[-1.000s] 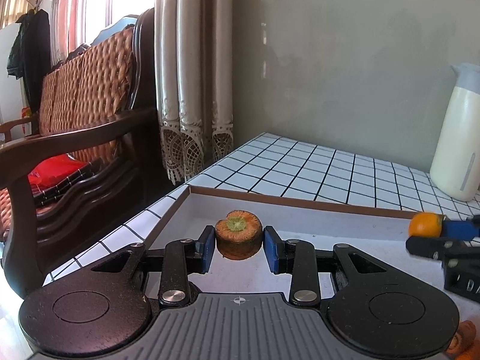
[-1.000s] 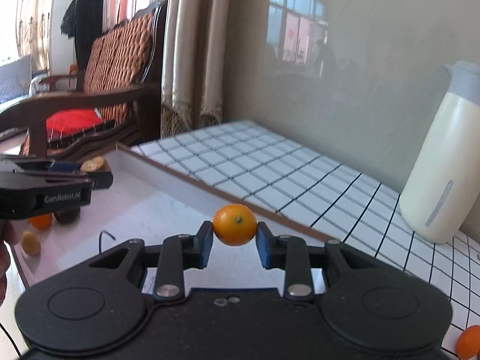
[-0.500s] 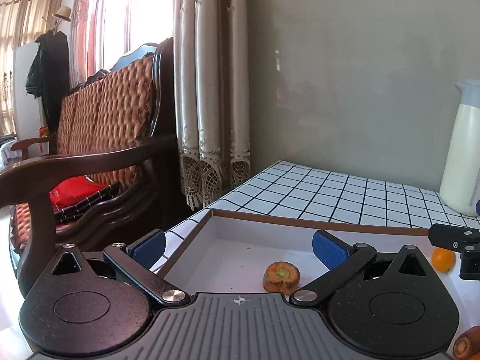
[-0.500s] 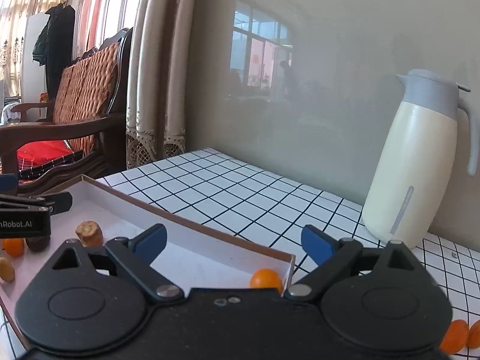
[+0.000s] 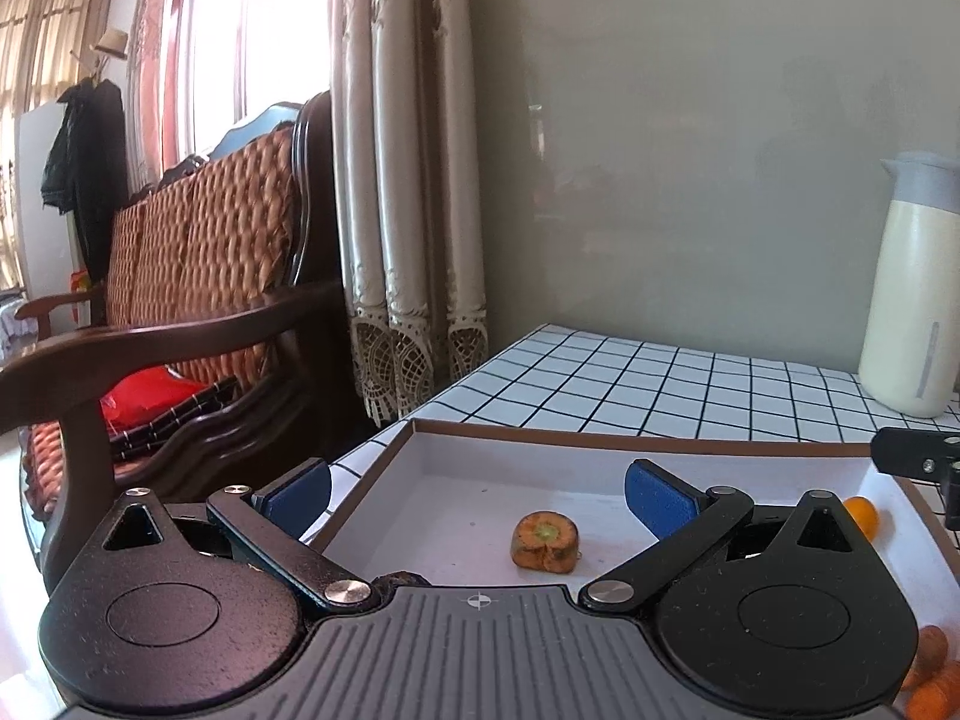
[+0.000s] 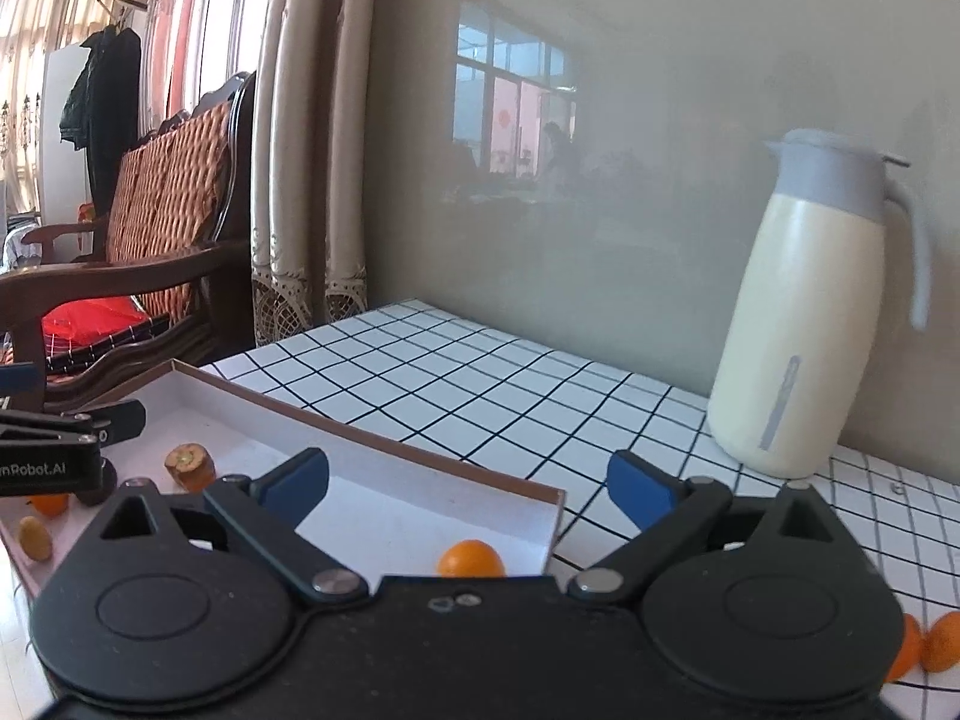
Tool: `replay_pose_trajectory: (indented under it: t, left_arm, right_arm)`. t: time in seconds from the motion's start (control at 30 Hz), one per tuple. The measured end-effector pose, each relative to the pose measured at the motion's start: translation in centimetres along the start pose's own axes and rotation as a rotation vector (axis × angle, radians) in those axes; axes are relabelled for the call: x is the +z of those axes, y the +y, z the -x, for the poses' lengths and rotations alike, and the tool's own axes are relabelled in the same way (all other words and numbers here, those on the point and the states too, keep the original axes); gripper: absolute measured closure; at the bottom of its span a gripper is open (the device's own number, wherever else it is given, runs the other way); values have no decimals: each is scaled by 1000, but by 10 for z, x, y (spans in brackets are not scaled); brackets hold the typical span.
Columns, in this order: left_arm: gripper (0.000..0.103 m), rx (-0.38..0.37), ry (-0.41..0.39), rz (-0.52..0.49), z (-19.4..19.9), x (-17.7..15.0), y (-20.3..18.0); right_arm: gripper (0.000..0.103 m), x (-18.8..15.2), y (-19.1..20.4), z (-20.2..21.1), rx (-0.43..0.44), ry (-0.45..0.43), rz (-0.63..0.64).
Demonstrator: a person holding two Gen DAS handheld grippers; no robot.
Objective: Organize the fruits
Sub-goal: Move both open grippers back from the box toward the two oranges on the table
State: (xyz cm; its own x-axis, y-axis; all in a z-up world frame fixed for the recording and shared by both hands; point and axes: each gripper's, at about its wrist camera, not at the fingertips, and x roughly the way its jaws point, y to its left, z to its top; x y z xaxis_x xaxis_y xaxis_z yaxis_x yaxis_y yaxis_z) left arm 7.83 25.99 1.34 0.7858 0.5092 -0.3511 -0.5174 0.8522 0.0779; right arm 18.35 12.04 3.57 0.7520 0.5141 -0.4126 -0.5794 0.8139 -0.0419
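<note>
Both hand-held grippers spread wide: left (image 5: 477, 495), right (image 6: 468, 483). Rough carrot stub (image 5: 545, 542) at tray (image 5: 600, 438) centre; smooth round orange (image 6: 471, 559) at its 3 o'clock corner. Label "nRobot.AI" readable.

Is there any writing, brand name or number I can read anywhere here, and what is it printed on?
"nRobot.AI": white letters on the side of the left tool, seen from the right wrist camera; the start of the word is cut off by the picture's edge.
A small red decoration shows in the window reflection on the wall: too small and blurred to read.
No other writing is visible.
</note>
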Motion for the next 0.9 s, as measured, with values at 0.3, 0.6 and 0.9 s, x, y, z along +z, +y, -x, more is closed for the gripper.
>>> replay_pose_trajectory:
  t: [0.3,0.6,0.9]
  left_arm:
    - [0,-45,-36,-26,34,0,-13]
    - [0,-135,-105,-34,92,-13,-31]
    - [0,-227,-156,-97,137,-23,-69]
  right_arm:
    - [8,-13,-17,50,-16,-34,-29]
    - [9,-38,-29,109,-59,-41,-19]
    - [9,-65,-50,166,-161,-43,-12]
